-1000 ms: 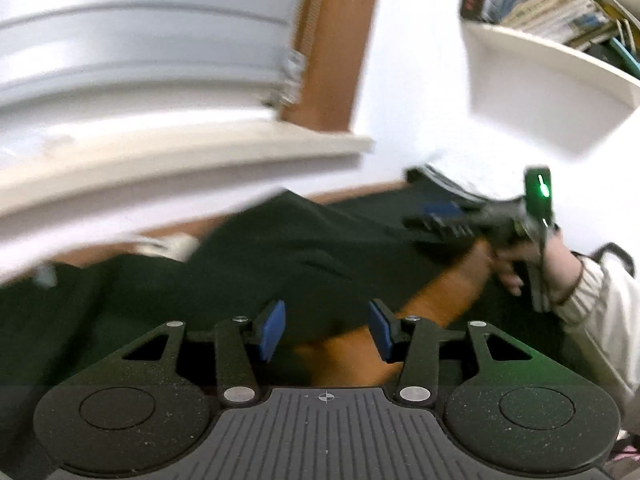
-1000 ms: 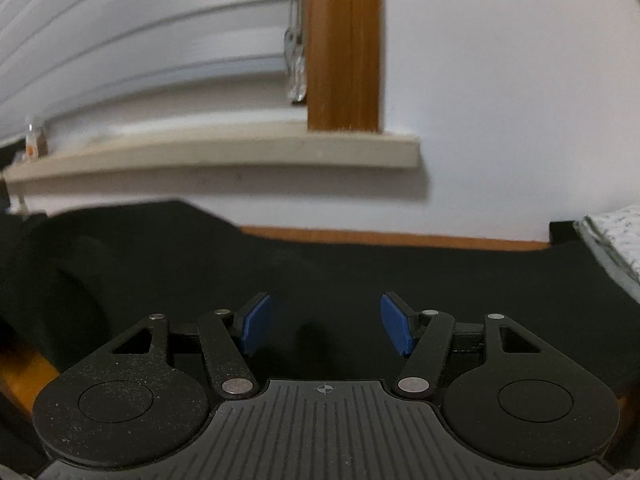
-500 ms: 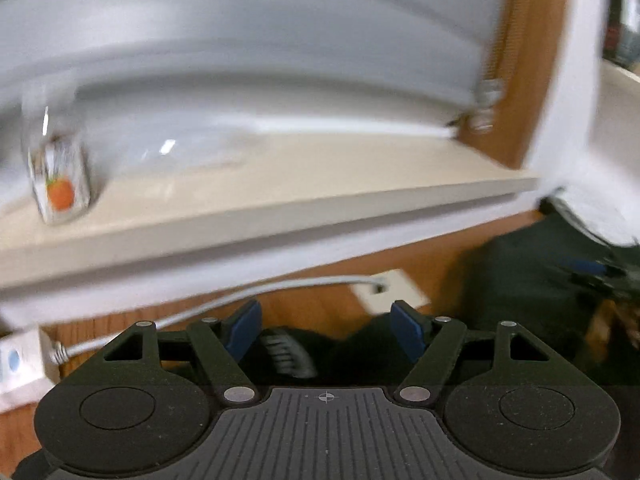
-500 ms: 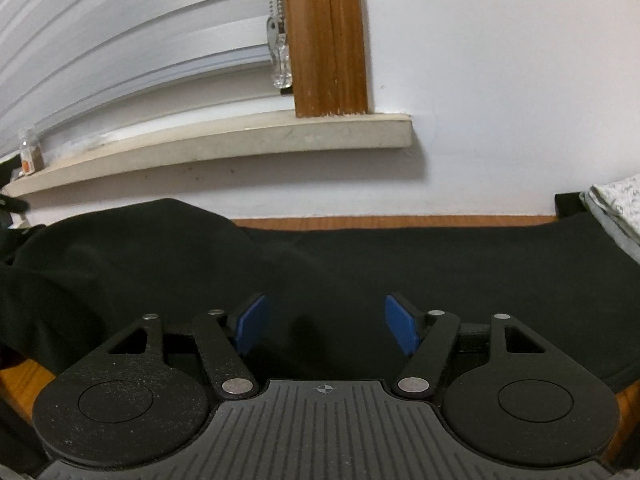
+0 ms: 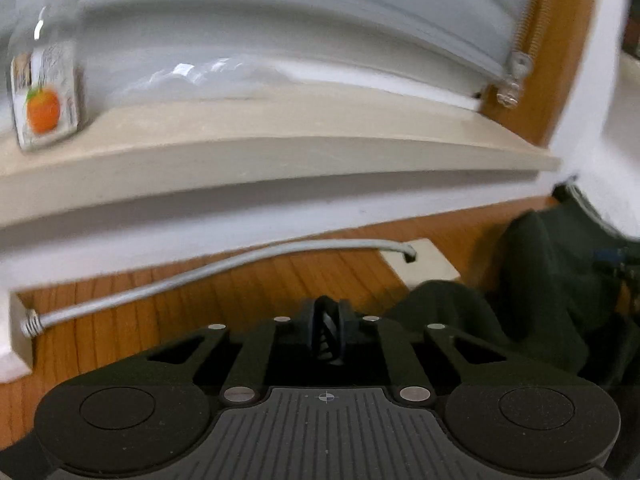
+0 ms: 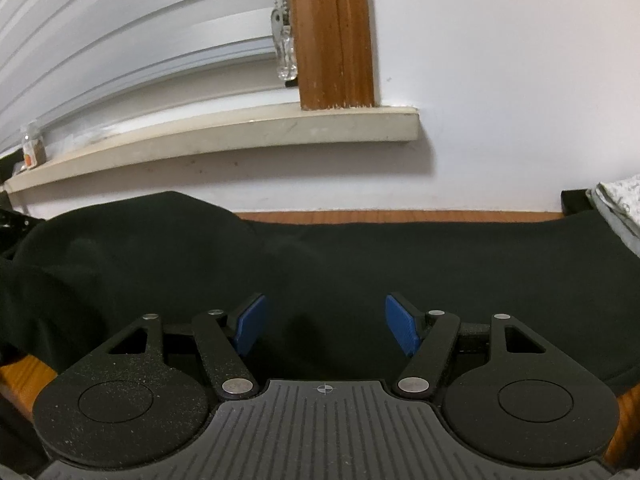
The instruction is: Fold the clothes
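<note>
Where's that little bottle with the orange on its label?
The small bottle stands at the far left end of the windowsill, below the white blinds; the right wrist view shows it there too.

Your black garment [image 6: 360, 264] covers an orange-brown wood surface [image 5: 224, 284]. Your right tool [image 6: 324, 326] has blue pads [image 6: 250, 328]. A grey cable [image 5: 200, 280] crosses below a cream sill [image 5: 280, 136].

Bottle [image 5: 44, 92] label blurred, text unreadable. Garment [image 6: 360, 264] cut off at left, right edges. Cloth [image 6: 622, 208] at right edge, mostly out of frame.
</note>
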Demonstrator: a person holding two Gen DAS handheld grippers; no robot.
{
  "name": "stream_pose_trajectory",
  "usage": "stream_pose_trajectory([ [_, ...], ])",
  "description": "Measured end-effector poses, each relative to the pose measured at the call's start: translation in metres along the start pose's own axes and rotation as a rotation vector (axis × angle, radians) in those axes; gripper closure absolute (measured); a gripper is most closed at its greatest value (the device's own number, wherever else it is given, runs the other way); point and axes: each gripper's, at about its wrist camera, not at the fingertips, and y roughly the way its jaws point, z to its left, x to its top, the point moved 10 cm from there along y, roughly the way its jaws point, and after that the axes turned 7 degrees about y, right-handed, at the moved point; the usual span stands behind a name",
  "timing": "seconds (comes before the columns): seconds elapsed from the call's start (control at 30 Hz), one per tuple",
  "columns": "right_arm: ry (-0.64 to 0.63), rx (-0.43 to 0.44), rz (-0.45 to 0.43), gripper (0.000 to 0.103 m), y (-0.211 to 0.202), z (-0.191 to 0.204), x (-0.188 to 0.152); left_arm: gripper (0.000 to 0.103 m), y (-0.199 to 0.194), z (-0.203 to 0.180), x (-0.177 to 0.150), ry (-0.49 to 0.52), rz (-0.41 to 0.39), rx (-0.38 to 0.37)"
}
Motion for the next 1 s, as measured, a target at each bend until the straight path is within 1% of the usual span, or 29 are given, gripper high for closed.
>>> stream_pose_trajectory([
  [0.1, -0.004, -0.005, 0.026, 0.038, 0.004, 0.000, -0.002, 0.094, -0.054, 0.001, 0.027, -0.018, -0.201, 0.068],
  [0.13, -0.006, -0.008, 0.036, 0.038, 0.005, 0.000, -0.003, 0.094, -0.078, 0.008, 0.038, -0.041, -0.284, 0.125],
  [0.17, -0.008, -0.009, 0.042, 0.038, 0.006, 0.000, -0.003, 0.094, -0.094, 0.016, 0.043, -0.046, -0.333, 0.190],
  [0.2, -0.009, -0.008, 0.046, 0.038, 0.006, 0.000, -0.004, 0.093, -0.099, 0.020, 0.045, -0.032, -0.338, 0.233],
  [0.27, -0.009, -0.015, 0.054, 0.038, 0.008, 0.000, -0.004, 0.092, -0.087, 0.024, 0.036, -0.012, -0.254, 0.264],
  [0.37, -0.010, -0.017, 0.063, 0.038, 0.009, 0.000, -0.005, 0.084, -0.071, 0.030, 0.014, -0.031, -0.131, 0.286],
  [0.4, -0.010, -0.018, 0.063, 0.038, 0.009, 0.000, -0.005, 0.074, -0.069, 0.031, 0.009, -0.039, -0.105, 0.298],
  [0.43, -0.010, -0.018, 0.063, 0.038, 0.009, 0.001, -0.006, 0.064, -0.070, 0.030, 0.006, -0.041, -0.098, 0.309],
  [0.47, -0.009, -0.017, 0.063, 0.038, 0.009, 0.001, -0.006, 0.060, -0.072, 0.029, 0.003, -0.042, -0.095, 0.319],
  [0.57, -0.007, -0.014, 0.066, 0.038, 0.009, 0.000, -0.006, 0.057, -0.084, 0.017, 0.001, -0.009, -0.099, 0.324],
  [0.63, -0.006, -0.012, 0.063, 0.038, 0.009, 0.000, -0.006, 0.050, -0.086, 0.001, -0.001, 0.014, -0.100, 0.309],
  [0.7, -0.002, -0.009, 0.054, 0.038, 0.008, 0.000, -0.005, 0.048, -0.085, -0.021, -0.006, 0.036, -0.095, 0.274],
  [0.77, 0.003, -0.007, 0.046, 0.038, 0.007, -0.001, -0.004, 0.048, -0.083, -0.049, -0.015, 0.051, -0.076, 0.210],
  [0.8, 0.006, -0.006, 0.042, 0.038, 0.006, -0.001, -0.004, 0.046, -0.082, -0.062, -0.022, 0.067, -0.062, 0.181],
  [0.83, 0.006, -0.007, 0.040, 0.038, 0.006, -0.001, -0.003, 0.042, -0.080, -0.075, -0.029, 0.084, -0.046, 0.153],
  [0.9, 0.005, -0.008, 0.038, 0.038, 0.005, -0.001, -0.003, 0.040, -0.078, -0.099, -0.044, 0.116, -0.016, 0.112],
  [1.0, 0.010, -0.007, 0.036, 0.037, 0.005, -0.002, -0.002, 0.040, -0.074, -0.120, -0.063, 0.136, 0.019, 0.089],
])
